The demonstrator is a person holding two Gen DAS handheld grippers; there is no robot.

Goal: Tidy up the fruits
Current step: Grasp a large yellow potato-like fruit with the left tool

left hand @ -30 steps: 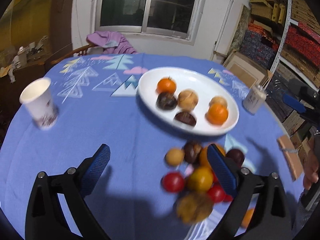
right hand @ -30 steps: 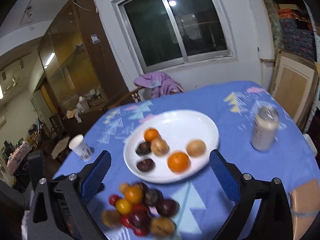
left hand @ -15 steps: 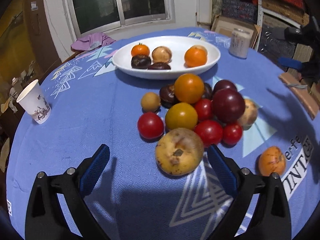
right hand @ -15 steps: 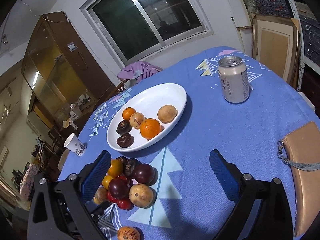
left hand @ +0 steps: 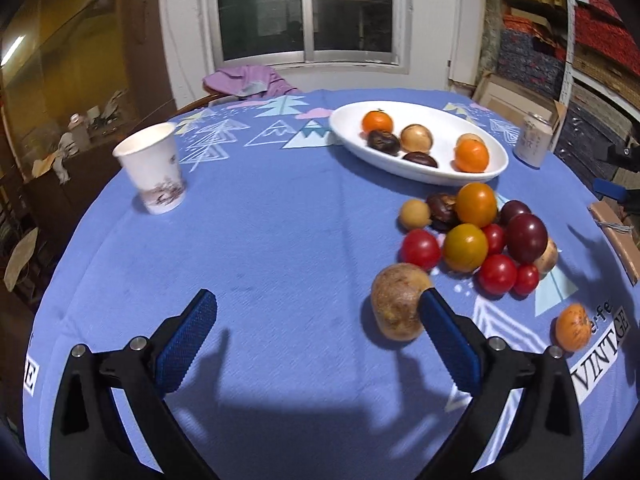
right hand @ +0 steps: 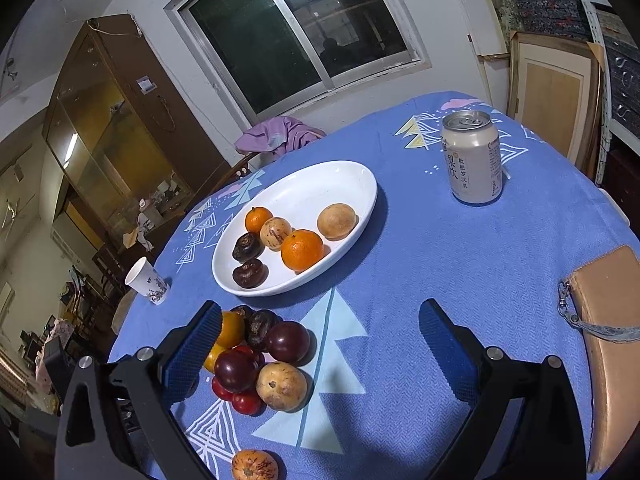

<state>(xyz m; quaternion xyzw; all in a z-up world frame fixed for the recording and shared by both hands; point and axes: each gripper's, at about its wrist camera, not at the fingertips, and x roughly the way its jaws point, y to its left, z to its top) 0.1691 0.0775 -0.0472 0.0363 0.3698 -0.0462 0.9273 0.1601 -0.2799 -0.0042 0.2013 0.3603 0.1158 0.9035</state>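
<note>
Since half a second ago, both views have shifted: the left hand-held gripper (left hand: 316,336) has swung leftward, so the fruit pile that sat straight ahead between its fingers now lies ahead and to its right, and the right hand-held gripper (right hand: 320,344) has come closer over the desk (right hand: 440,280), so the plate and can look larger.

A blue patterned cloth covers the round desk. Ahead of the right hand-held gripper sits a white oval plate (right hand: 344,184) holding two oranges, two pale brown fruits and two dark fruits. A drink can (right hand: 472,160) stands upright, ahead and to its right. A tan pouch (right hand: 612,320) lies at its far right.

The fruit pile (left hand: 476,236), of red, yellow, orange and dark purple fruits, rests on the cloth just before the plate. A large brownish fruit (left hand: 398,306) lies apart from the pile, touching or just beside the left hand-held gripper's right fingertip. A paper cup (left hand: 152,172) stands well ahead to its left. A small orange fruit (left hand: 574,326) lies alone at its right.

Both hand-held grippers have their jaws spread wide, holding nothing.
</note>
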